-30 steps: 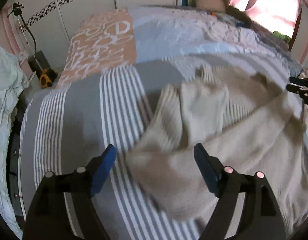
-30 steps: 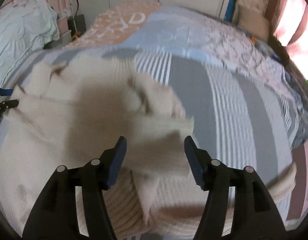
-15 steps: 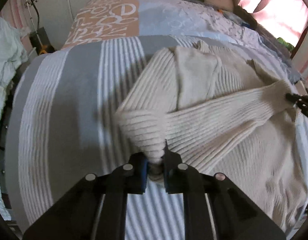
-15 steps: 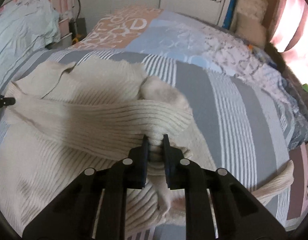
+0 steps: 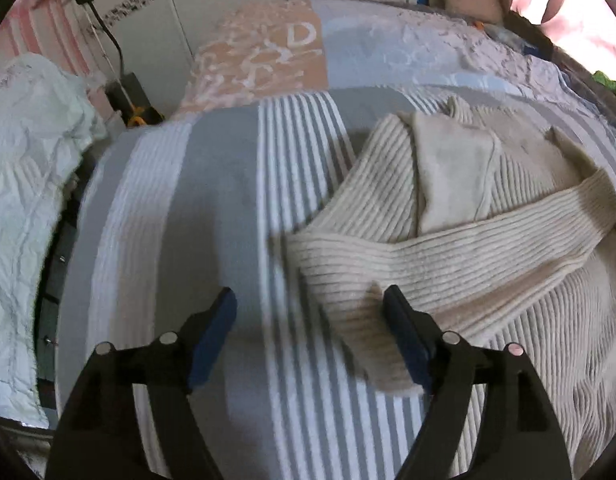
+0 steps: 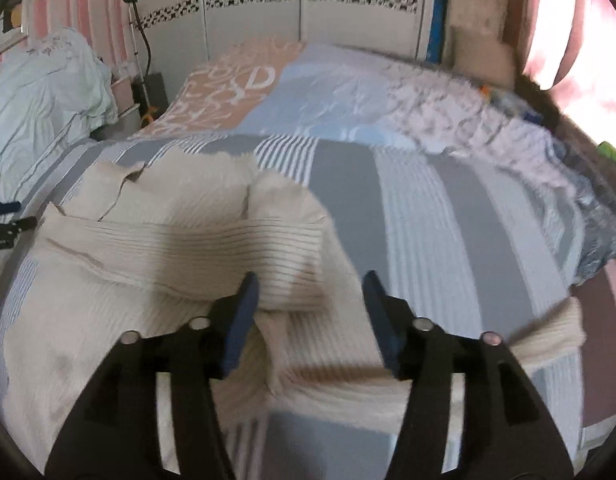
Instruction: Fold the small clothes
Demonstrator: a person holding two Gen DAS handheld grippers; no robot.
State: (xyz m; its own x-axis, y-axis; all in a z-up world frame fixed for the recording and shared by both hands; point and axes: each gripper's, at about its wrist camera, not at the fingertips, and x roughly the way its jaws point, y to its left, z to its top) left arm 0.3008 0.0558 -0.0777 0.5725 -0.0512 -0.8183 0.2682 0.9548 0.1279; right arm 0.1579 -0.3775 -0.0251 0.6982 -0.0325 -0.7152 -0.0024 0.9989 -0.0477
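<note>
1. Left gripper point(image 5: 309, 308), bottom of frame: two black angular plastic arms, each with two round silver screws.
2. Its fingers point(image 5: 212, 336) carry flat dark-blue pads.
3. Right gripper point(image 6: 311, 300), bottom of frame: same black arms, silver screws, dark-blue pads on fingers point(image 6: 383, 328).

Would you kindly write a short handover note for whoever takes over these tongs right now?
Left tongs: open, holding nothing, at the near left corner of the cream ribbed sweater.
Right tongs: open, holding nothing, over its right side.
The sweater lies on the striped bedspread.
Done: a sleeve lies folded across the body.
Left: another sleeve trails out to the right; fold it in, then fold the body.
</note>
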